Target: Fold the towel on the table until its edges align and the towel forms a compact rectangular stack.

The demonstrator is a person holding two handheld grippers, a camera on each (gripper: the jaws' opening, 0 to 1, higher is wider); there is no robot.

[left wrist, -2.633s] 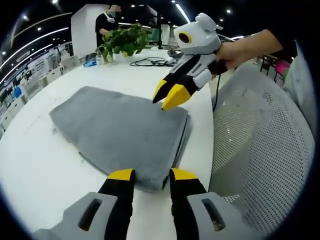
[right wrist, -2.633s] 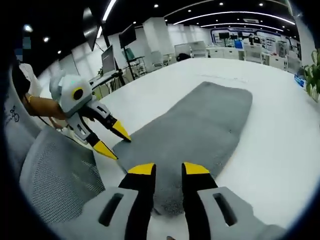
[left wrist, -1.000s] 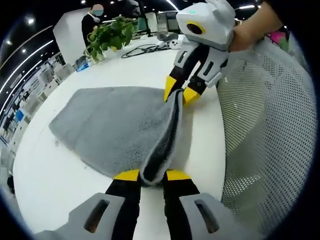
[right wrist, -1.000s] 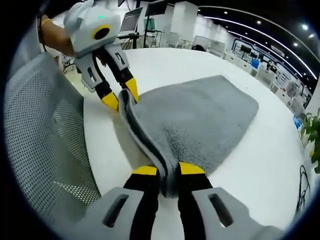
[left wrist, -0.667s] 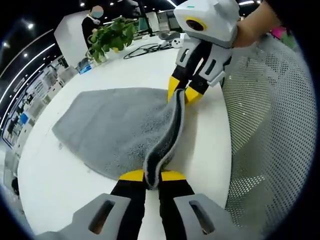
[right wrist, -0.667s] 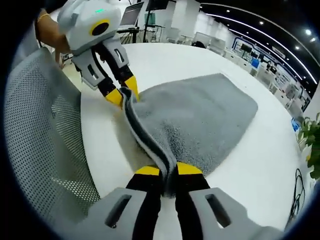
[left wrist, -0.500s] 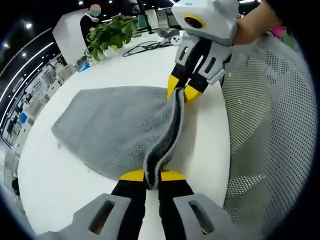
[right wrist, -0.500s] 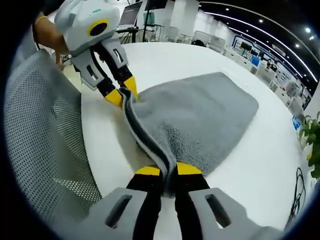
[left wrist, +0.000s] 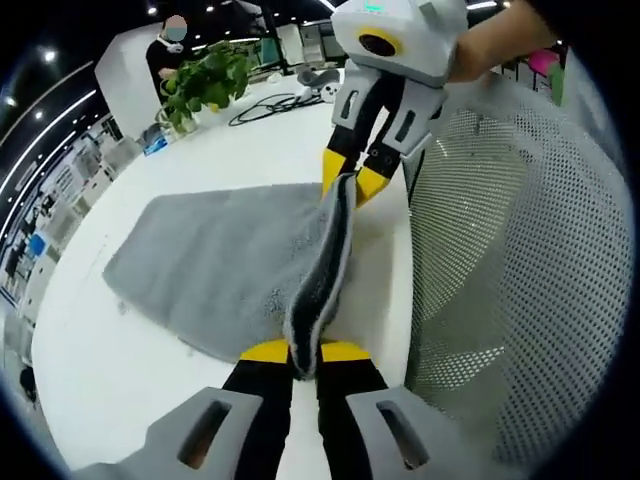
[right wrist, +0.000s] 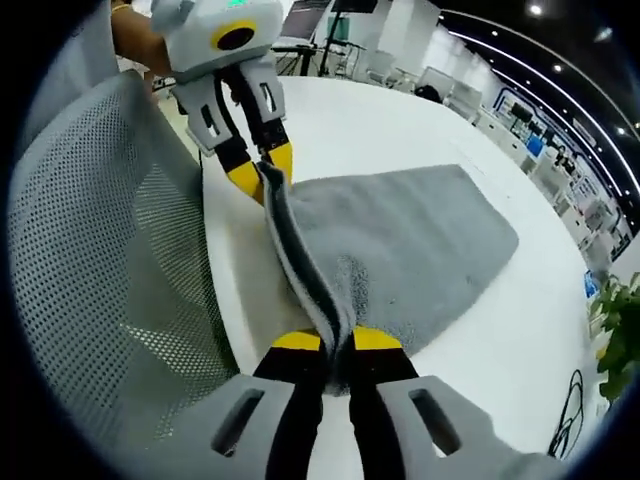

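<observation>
Big white round table (left wrist: 150, 170) in front of me, grey mesh chair back (left wrist: 500, 260) right beside it, leafy green plant (left wrist: 200, 85) at the table's far side, black cable (left wrist: 265, 105) near the plant, long ceiling lights (right wrist: 545, 45) above the table

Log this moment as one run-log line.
stage: fold lift | left claw: shut on grey towel near corner | right claw: shut on other near corner | edge raised off white table

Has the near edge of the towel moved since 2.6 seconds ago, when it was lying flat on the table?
Yes. The towel edge is now off the table, pinched between the left tool and right tool, while the far part lies flat.
</observation>
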